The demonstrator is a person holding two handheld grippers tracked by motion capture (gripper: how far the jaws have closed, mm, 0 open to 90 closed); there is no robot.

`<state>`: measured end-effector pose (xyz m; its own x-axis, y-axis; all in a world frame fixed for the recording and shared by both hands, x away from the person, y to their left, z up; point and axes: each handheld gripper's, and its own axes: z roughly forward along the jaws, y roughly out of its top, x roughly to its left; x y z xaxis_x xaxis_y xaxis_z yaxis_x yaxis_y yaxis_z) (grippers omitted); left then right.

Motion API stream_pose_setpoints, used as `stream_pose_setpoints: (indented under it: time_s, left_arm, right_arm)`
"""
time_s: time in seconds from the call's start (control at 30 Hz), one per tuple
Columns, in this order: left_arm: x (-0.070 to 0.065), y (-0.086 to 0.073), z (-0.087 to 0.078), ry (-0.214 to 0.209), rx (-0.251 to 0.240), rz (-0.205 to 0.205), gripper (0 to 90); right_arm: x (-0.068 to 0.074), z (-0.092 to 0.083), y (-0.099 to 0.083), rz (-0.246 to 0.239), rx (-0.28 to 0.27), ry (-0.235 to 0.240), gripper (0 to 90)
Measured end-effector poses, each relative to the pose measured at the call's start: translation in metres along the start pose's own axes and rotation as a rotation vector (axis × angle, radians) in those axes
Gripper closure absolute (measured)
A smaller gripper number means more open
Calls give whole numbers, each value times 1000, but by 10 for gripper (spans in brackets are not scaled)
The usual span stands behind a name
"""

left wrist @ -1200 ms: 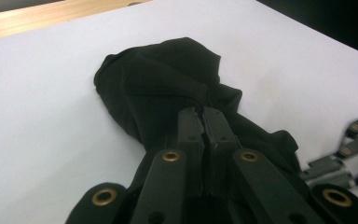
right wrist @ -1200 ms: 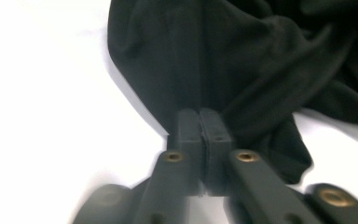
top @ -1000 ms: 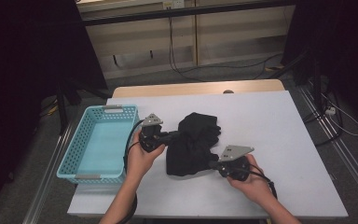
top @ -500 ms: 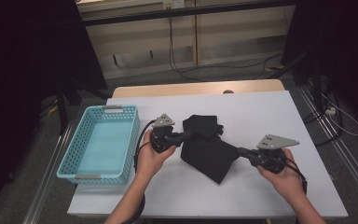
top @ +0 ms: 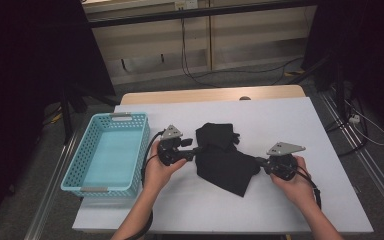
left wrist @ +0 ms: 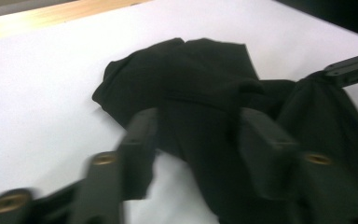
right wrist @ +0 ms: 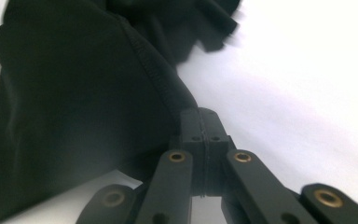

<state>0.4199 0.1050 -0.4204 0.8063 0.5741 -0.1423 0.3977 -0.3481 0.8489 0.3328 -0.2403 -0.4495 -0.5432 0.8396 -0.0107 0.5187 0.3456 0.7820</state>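
A black cloth (top: 225,157) lies crumpled in the middle of the white table (top: 300,125), one part pulled out toward the right. My left gripper (top: 196,152) sits at the cloth's left edge. Its jaws have just been opening and now stand apart in the left gripper view (left wrist: 196,126), with a fold of the cloth (left wrist: 191,74) lying loose between them. My right gripper (top: 259,161) is shut on the cloth's hemmed edge (right wrist: 74,93), which runs into its closed tips (right wrist: 200,116). The right gripper's tips (left wrist: 354,67) also appear at the far right of the left gripper view.
A light blue plastic basket (top: 102,188) with nothing in it stands on the left side of the table, close to my left hand. Bare table lies behind and to the right of the cloth. Dark stands and cables are on the floor around the table.
My right gripper has drawn the cloth's edge to the right, stretching the cloth out. My left gripper's jaws have opened and let go of the cloth, and that hand has sunk a little.
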Motion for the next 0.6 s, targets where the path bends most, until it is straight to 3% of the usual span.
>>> stream_pose_setpoints:
  time_s: [0.1,0.2,0.37,0.5,0.6]
  left_arm:
    - [1,0,-5,6,3,9,302]
    - [2,-3,-7,-3,14,10,271]
    - [0,-7,-2,-30,32,20,250]
    - [-4,-11,5,-41,56,28,251]
    - [-4,-12,9,-43,67,30,253]
  right_arm:
    - [-10,-2,-4,19,20,-13,900]
    - [-19,-7,-8,70,4,-7,900]
    - [-25,-12,-12,85,-1,-30,900]
    - [-22,-13,-14,52,4,-36,868]
    - [-18,-14,-14,19,0,-52,757]
